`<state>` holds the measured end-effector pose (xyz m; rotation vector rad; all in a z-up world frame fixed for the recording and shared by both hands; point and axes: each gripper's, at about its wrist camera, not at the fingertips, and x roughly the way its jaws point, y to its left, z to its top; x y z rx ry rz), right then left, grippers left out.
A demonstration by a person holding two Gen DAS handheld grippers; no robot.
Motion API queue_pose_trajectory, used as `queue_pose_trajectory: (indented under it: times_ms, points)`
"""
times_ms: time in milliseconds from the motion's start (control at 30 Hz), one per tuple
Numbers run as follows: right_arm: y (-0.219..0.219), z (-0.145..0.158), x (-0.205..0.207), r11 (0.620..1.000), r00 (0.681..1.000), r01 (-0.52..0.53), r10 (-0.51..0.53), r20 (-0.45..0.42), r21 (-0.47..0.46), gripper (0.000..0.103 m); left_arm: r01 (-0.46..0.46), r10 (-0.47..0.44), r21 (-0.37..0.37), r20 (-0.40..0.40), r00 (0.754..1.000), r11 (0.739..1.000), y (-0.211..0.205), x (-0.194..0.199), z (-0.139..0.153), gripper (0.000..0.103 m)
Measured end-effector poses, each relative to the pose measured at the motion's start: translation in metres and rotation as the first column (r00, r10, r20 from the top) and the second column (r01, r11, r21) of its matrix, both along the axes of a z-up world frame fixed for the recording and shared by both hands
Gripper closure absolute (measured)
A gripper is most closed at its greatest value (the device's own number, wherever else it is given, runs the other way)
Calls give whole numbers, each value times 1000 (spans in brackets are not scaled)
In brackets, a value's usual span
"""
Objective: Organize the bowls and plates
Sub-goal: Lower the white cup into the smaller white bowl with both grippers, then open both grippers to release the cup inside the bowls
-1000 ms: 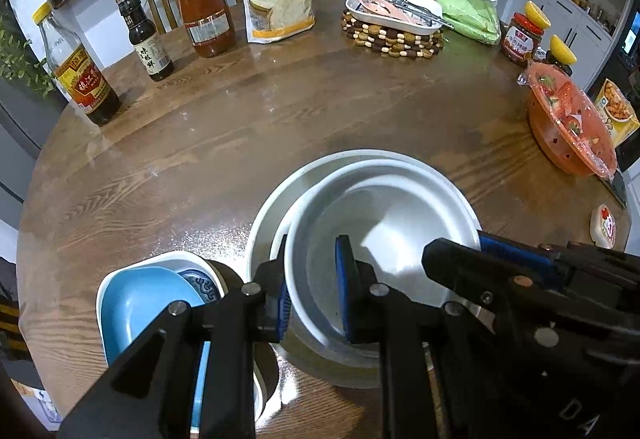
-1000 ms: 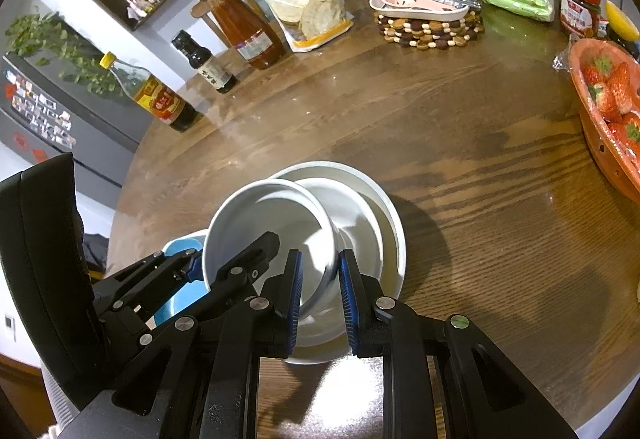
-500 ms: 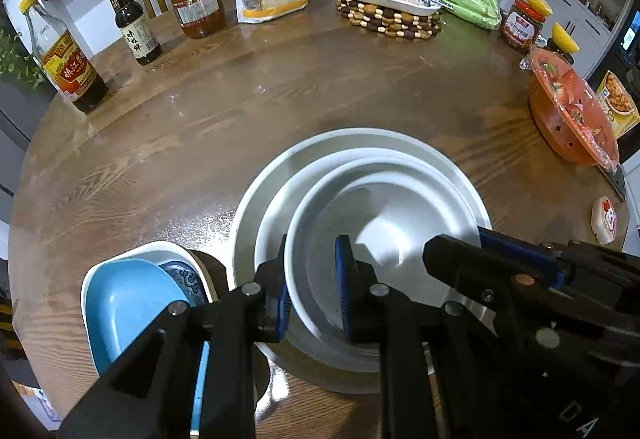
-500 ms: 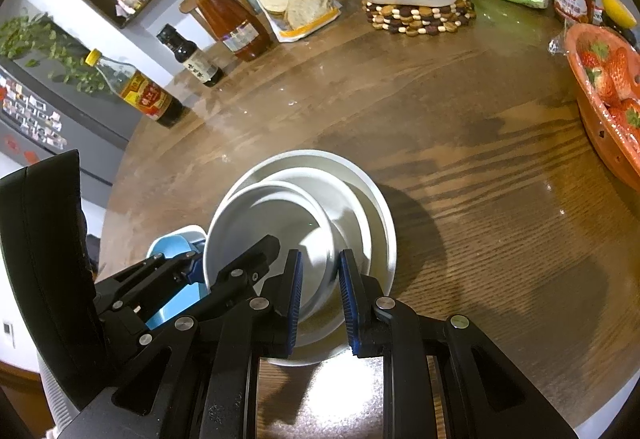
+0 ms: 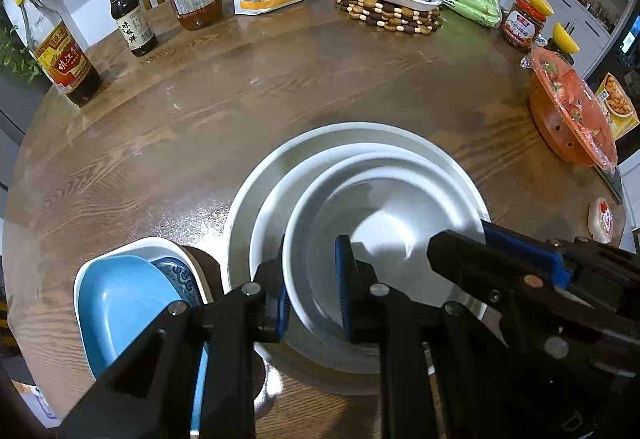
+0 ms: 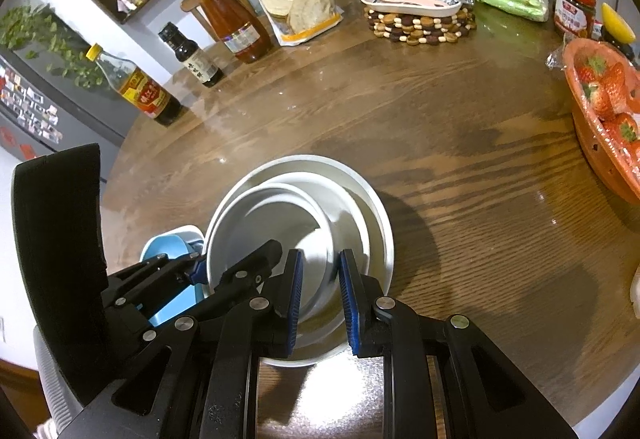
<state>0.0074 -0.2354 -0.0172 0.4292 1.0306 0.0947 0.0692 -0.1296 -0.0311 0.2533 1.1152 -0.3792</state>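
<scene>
Stack, round table (image 5: 280, 87): 1 plate (image 5: 256, 183), 2 nested white bowls. My left gripper (image 5: 310, 291) clamps top bowl (image 5: 384, 223) rim; my right gripper (image 6: 320, 295) clamps the opposite rim.

The white bowl (image 5: 384, 223) held by the left gripper (image 5: 310, 295) and right gripper (image 6: 320, 295) now sits lower and more level inside the white plates (image 5: 256, 195) than a second ago, when it hung tilted above them. More of the big plate's rim shows around it.
</scene>
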Motion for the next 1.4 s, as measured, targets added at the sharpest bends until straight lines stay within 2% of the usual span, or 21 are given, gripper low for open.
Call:
queue_pose_trajectory:
  times_ms: [1000,1233,1400]
  points:
    - [0,-3,3,1000,1000,7,-7,-8,4,81,8,-8,14,7,1000,1000,-2,1,-2,85]
    - [-2,-1,1,1000,1000,8,-8,-3,17,81,3,-4,26,33,999,1000,-3,-2,1,81]
    - [-4,6,-4,1000,1000,16,-16,18,12,81,0,-1,18,61,998,1000,-1,-5,8,74]
